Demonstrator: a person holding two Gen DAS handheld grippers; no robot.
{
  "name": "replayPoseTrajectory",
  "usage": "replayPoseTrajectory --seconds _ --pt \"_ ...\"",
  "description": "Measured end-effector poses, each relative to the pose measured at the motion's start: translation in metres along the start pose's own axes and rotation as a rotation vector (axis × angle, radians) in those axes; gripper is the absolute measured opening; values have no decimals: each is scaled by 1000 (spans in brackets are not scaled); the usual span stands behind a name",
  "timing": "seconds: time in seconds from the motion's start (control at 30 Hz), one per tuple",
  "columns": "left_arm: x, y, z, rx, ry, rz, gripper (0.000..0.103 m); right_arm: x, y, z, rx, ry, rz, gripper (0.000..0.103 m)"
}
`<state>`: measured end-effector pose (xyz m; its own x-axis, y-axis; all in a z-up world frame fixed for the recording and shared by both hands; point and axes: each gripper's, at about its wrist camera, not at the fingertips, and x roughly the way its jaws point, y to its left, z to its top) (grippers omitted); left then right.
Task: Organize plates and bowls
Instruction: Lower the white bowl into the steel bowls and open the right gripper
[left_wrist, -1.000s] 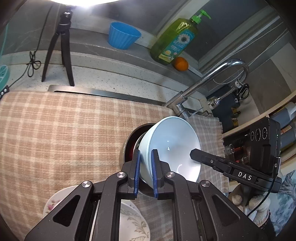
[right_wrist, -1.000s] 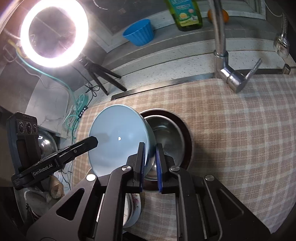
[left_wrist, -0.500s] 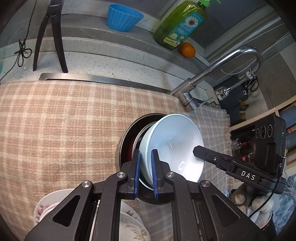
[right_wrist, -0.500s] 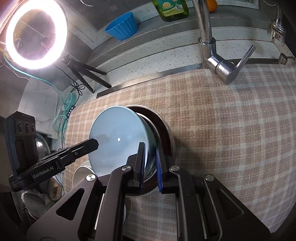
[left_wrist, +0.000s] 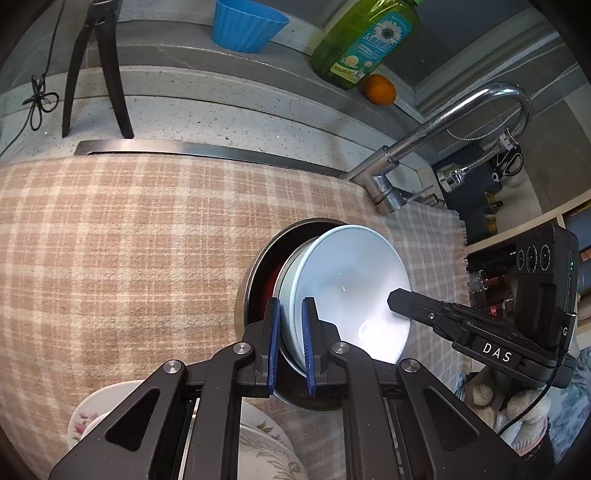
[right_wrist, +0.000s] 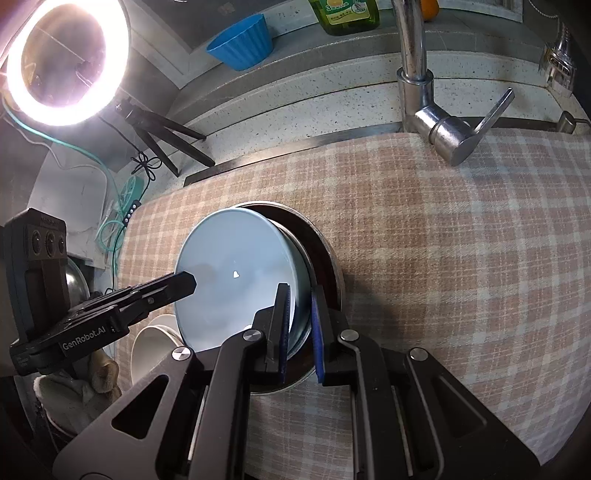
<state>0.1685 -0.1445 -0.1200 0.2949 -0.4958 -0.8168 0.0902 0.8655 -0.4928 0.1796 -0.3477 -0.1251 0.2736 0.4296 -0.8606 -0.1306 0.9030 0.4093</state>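
Both on the same pale blue ceramic bowl (left_wrist: 351, 288): left hand-held gripper (left_wrist: 291, 343) pinched narrow on its rim at the left view's 6 o'clock, right hand-held gripper (right_wrist: 300, 328) likewise pinching the opposite rim. Versus a second ago the bowl has come down and now sits partly inside the round stainless steel bowl (left_wrist: 255, 280), tilted, not yet seated flat. My read: nesting step nearly done, next is level it and release both sides. Floral white plates (left_wrist: 258, 439) at 7 o'clock of the left view, apart from the stack. Surface: counter covered by a beige plaid cloth (left_wrist: 129, 240). Room: chrome faucet (left_wrist: 443, 125) at 2 o'clock, green dish soap bottle (left_wrist: 365, 40) and orange (left_wrist: 378, 89) at 1, blue fluted cup (left_wrist: 243, 24) at 12, ring light (right_wrist: 66, 62) at 10 in the right view.
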Motion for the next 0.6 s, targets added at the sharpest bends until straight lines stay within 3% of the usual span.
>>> replayPoseTrajectory --seconds 0.2,0.37,0.6 --pt "0 0 0 3 4 -3 11 -2 0 -2 0 -5 3 12" --pt "-8 -2 -2 25 -10 -3 12 -10 -2 -5 2 -32 5 28" --pt "-24 0 -3 33 -50 -7 12 -30 -6 -11 12 -90 35 31"
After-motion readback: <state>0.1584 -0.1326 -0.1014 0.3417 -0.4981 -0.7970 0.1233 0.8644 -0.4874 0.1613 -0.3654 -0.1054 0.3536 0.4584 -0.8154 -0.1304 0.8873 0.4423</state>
